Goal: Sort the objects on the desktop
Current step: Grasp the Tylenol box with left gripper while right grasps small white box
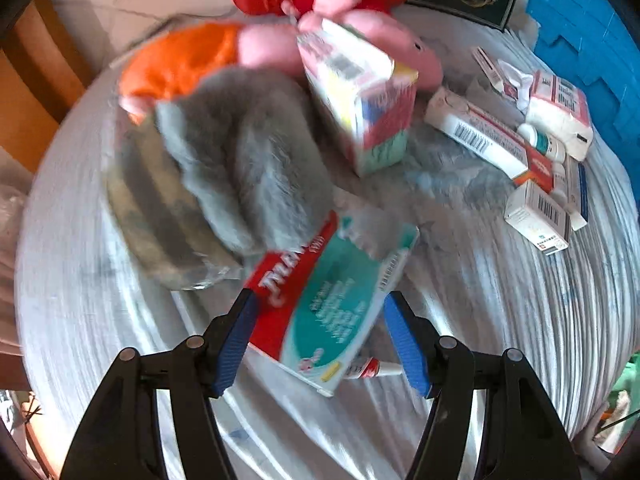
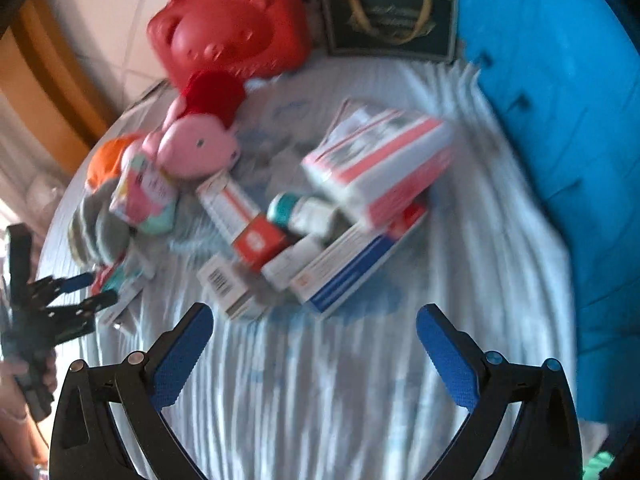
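Blue-padded left tongs spread around flat teal-red box; right tongs spread, empty.

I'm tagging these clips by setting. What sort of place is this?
Probably a home room: a round table under a pale cloth, strewn with medicine boxes and a pink plush toy, with a red bear-faced case behind.

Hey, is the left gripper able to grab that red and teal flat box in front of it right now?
Probably yes. The left gripper is open, its blue pads either side of the red and teal flat box's near end, with nothing between. Only the grey plush toy crowds the far end.
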A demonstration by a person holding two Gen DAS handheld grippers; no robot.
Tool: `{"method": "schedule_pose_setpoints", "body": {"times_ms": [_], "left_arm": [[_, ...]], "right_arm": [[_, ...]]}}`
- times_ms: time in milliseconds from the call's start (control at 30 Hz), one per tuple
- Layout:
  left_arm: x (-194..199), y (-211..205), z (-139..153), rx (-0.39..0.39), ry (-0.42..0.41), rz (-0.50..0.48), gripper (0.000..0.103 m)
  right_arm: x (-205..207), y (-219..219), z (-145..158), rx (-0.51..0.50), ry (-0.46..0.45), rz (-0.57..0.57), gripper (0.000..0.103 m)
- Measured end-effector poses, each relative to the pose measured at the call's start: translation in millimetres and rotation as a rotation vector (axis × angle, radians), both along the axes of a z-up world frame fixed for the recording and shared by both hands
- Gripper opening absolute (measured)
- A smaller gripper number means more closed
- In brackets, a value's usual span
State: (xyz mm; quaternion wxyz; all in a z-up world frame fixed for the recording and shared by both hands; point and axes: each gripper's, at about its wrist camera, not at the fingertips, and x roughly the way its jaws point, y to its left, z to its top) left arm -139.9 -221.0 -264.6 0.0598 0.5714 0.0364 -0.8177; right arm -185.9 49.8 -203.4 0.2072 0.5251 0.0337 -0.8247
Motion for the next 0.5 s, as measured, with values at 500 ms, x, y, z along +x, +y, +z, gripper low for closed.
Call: {"method": "schedule_pose_setpoints", "body": {"times_ms": [500], "left_arm": [[-27, -7, -20, 0.058, -0.052, 0.003, 0.086]], "right_arm": [[0, -73, -41, 0.033, -0.052, 0.155, 0.103]]}}
